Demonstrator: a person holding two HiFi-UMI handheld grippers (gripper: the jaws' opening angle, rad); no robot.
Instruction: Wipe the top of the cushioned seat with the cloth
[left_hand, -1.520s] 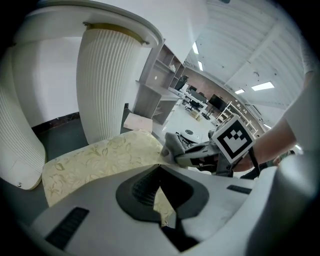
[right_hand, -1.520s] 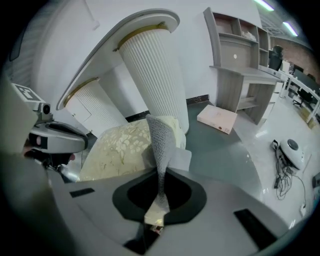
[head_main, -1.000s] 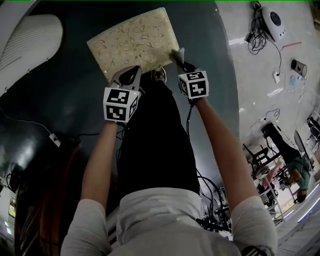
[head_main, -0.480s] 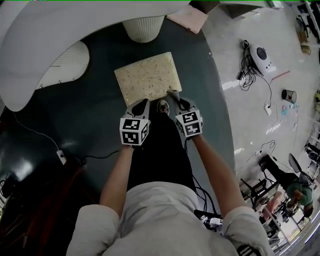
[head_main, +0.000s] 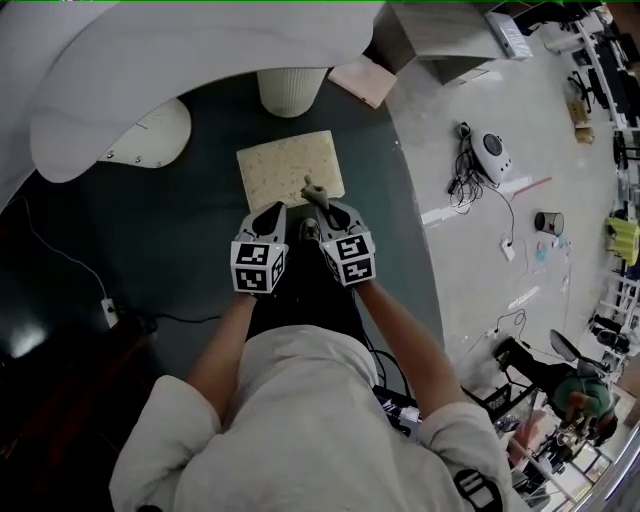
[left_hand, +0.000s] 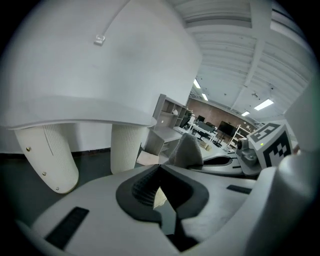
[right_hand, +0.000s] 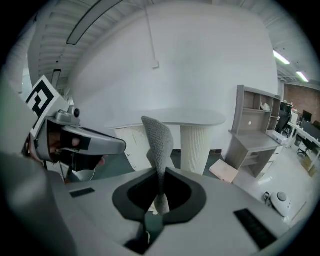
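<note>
R gripper (head_main: 325, 208) clamped on cloth (head_main: 312, 190), L gripper (head_main: 274, 212) jaws together, both pulled further back from cushioned seat (head_main: 280, 165)

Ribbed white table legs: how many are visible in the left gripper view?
2 legs. One leg is at the left edge; the other leg stands near the middle. The tabletop may hide more.

- The dark green floor (head_main: 150, 250) holds the cushioned seat (head_main: 290, 168), a yellow square lying flat.
- Just past the seat stands a white ribbed post (head_main: 291, 90).
- Past the seat and to the right lies a flat pink box (head_main: 363, 80).
- Well to the right of the seat, on the pale floor (head_main: 470, 260), sit a round white machine (head_main: 492, 147) with black cords and a small dark can (head_main: 545, 221).
</note>
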